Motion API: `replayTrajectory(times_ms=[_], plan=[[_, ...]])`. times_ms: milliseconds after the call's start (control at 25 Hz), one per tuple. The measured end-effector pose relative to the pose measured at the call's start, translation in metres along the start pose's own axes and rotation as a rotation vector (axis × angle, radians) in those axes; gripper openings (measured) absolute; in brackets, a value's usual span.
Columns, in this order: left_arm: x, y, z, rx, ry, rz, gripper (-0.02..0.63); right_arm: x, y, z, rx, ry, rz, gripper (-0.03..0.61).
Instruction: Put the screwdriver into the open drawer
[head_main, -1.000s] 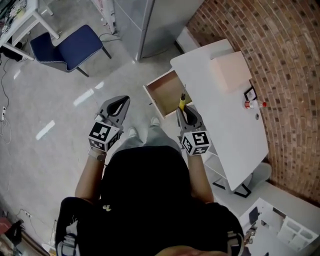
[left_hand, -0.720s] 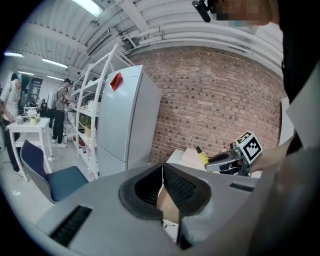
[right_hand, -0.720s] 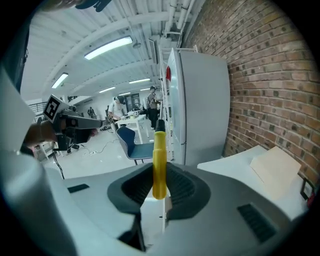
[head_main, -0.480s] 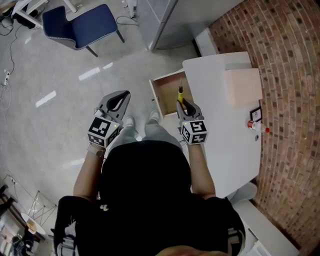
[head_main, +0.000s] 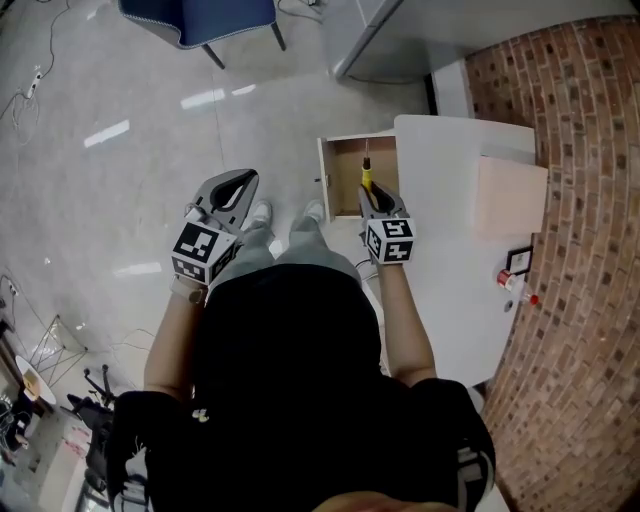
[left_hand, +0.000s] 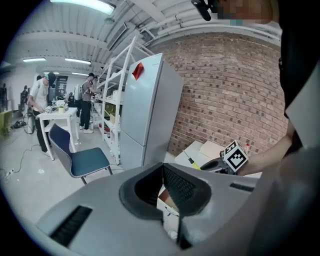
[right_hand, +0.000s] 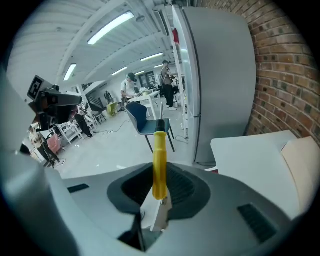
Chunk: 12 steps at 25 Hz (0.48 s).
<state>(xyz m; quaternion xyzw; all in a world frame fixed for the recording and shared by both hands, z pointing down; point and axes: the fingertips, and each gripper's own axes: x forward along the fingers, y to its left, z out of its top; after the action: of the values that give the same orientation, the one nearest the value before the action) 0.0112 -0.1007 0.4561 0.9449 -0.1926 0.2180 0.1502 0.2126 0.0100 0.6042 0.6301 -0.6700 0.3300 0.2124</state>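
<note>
Top left, blue chair (head_main: 200, 14) at the edge of a shiny grey floor (head_main: 110, 190). Lower down, left claw (head_main: 240, 186) out over that floor, clear of the furniture, jaws pressed together with nothing between them: plain in the left gripper view, pad against pad. Moving right, shoes and knees of the person just short of the open drawer (head_main: 342, 170), pulled out from the white bench (head_main: 450, 310), bare wooden inside on show. Now the one to watch: screwdriver (head_main: 366, 177) over the drawer's right part, close to the bench edge, yellow handle clamped in the right claw (head_main: 372, 195), thin shaft pointing away from the person. In the right gripper view, handle standing up out of the jaws, both pads tight against its lower end. Impossible to say whether the tip touches the drawer. Further right on the bench, a flat tan box (head_main: 511, 196), then a small red-capped bottle (head_main: 514, 284) near the far edge. Far right, brick wall (head_main: 590, 150).
</note>
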Motion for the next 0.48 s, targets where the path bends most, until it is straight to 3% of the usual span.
replayTrajectory(times_ms=[480], plan=[[-0.003,-0.002,-0.048,-0.052,0.101,0.087,0.005,0.083,-0.021,-0.075,0.025,0.185,0.056,0.086]])
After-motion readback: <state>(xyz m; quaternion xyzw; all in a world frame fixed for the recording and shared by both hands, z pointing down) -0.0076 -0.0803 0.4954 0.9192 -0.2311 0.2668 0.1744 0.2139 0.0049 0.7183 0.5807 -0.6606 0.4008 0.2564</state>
